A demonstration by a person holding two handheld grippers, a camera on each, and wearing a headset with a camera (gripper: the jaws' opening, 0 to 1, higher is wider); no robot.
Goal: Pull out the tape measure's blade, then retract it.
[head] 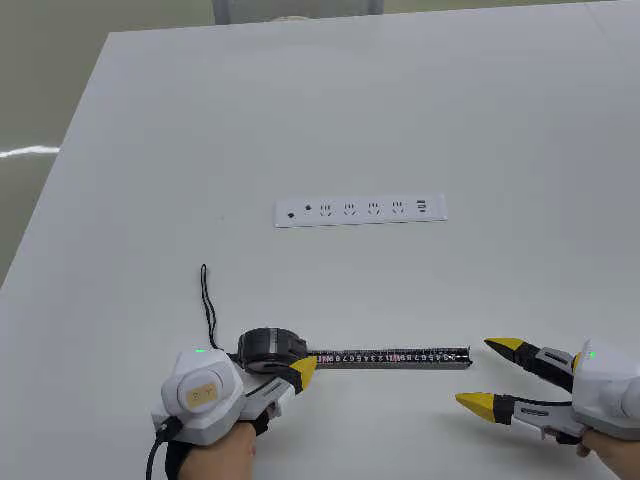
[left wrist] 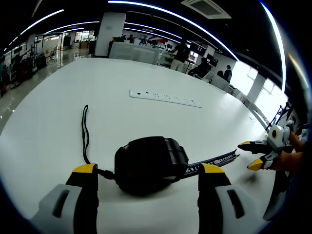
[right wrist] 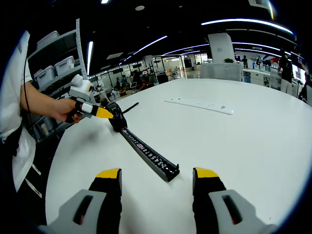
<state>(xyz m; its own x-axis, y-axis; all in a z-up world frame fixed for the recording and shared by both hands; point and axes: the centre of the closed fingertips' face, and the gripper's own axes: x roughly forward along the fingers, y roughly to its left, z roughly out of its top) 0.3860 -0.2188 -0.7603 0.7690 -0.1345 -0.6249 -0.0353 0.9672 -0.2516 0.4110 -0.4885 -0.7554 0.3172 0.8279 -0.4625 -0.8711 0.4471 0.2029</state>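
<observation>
Straddling the tape measure to steady it, left tongs sit unclamped; right tongs gape empty off the blade tip, likely so it retracts.

white numerals along the black blade, 3, 4, 5 legible

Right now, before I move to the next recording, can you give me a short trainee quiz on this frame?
1. True or false: the dark printed metal blade lies pulled out of the black round tape measure case on the white table.
2. The right hand-held gripper is: A shut on the blade's tip; B open, apart from the tip; C clamped on the case.
3. Which hand-held gripper is at the case?
Key: 1 true; 2 B; 3 the left hand-held gripper.
</observation>
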